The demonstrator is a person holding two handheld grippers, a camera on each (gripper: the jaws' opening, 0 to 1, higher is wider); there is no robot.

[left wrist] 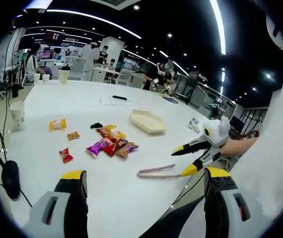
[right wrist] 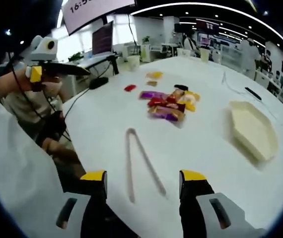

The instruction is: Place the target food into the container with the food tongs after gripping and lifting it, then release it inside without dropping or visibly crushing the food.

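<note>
Two tools hover open and empty over the white worktop: the left tool and right tool. Cream container sits right of the wrapped snack pile. Right tool should close gently on the tongs, lying nearest. Busy office behind
</note>
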